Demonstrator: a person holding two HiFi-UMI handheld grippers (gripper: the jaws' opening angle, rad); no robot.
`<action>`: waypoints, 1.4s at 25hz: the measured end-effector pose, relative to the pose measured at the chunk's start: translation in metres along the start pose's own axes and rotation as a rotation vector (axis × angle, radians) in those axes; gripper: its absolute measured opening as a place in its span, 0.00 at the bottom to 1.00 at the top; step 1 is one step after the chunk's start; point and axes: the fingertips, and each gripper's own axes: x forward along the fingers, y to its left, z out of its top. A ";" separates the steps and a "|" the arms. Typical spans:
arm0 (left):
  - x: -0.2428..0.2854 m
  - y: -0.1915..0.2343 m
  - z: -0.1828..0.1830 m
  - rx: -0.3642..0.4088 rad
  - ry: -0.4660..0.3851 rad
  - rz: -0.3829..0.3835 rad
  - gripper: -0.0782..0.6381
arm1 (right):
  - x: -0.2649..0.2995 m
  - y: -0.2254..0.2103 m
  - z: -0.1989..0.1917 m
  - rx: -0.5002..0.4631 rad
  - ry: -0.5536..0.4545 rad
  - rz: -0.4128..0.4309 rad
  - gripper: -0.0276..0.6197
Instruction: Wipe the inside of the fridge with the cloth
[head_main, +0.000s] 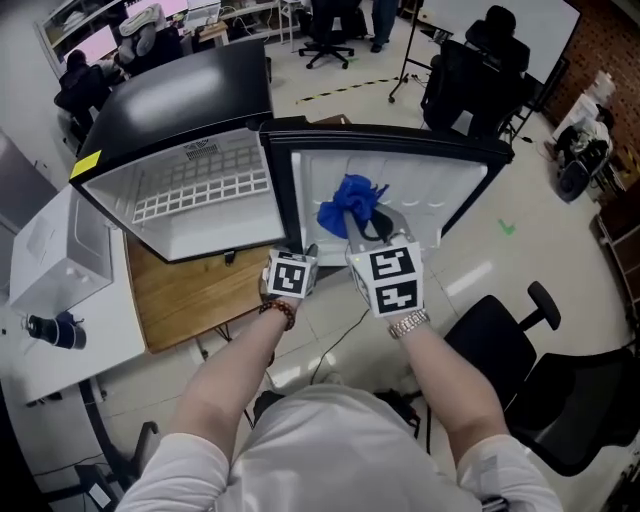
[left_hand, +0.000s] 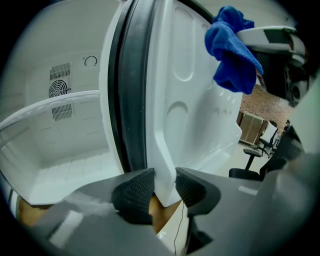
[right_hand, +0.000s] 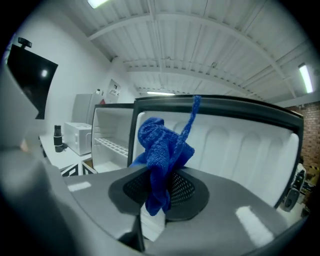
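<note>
The left gripper (left_hand: 164, 186) is clamped on the bottom edge of the open fridge door (left_hand: 195, 100); the right gripper (right_hand: 159, 187) pinches the blue cloth (right_hand: 162, 150), which bunches above its jaws. The cloth sits close before the door's white inner lining; the fridge (head_main: 200, 190) stands open at the left.

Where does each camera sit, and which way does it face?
Head view: on the head, looking steeply down at the fridge; both forearms show.
Left gripper view: on the left gripper, along its jaws clamping the door.
Right gripper view: on the right gripper, along its jaws pinching the cloth.
All share door and cloth.
</note>
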 end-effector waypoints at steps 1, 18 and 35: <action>0.000 0.000 -0.001 -0.002 0.000 -0.014 0.31 | 0.008 0.011 -0.002 -0.003 0.010 0.023 0.14; 0.000 -0.003 0.003 0.018 -0.024 -0.070 0.31 | 0.067 0.033 -0.028 -0.003 0.094 -0.022 0.14; 0.000 -0.003 0.003 0.000 -0.032 -0.060 0.31 | 0.038 -0.026 -0.054 0.018 0.109 -0.144 0.14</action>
